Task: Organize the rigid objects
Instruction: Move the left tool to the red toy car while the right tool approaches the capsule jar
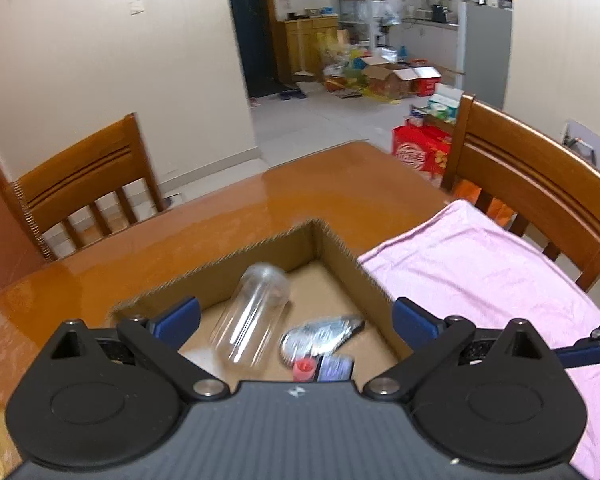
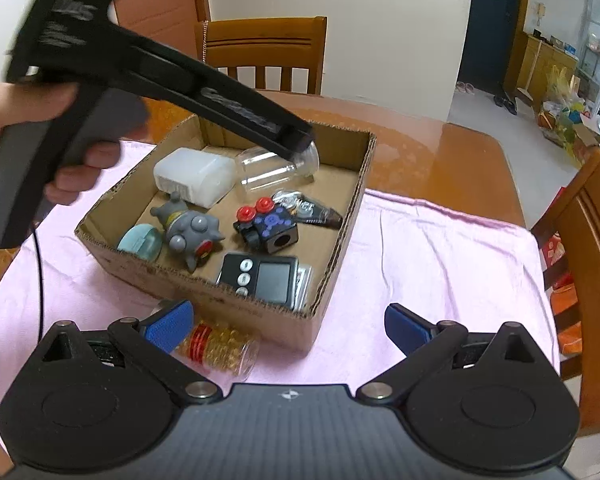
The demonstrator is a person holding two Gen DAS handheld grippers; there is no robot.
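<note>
Cardboard box (image 2: 260, 304) on the pink cloth (image 2: 419, 248) holds the clear plastic bottle (image 1: 254, 312) beneath the spread, empty left gripper (image 1: 296, 320), while the wide-open right gripper (image 2: 290, 326) nears the bead jar (image 2: 220, 348), apparently next.

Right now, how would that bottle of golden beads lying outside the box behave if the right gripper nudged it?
The bottle lies on its side on the pink cloth, so it would probably roll, though the cloth may slow it. Its clear, smooth wall could slip. Packed full, it is likely fairly heavy for its size.
</note>
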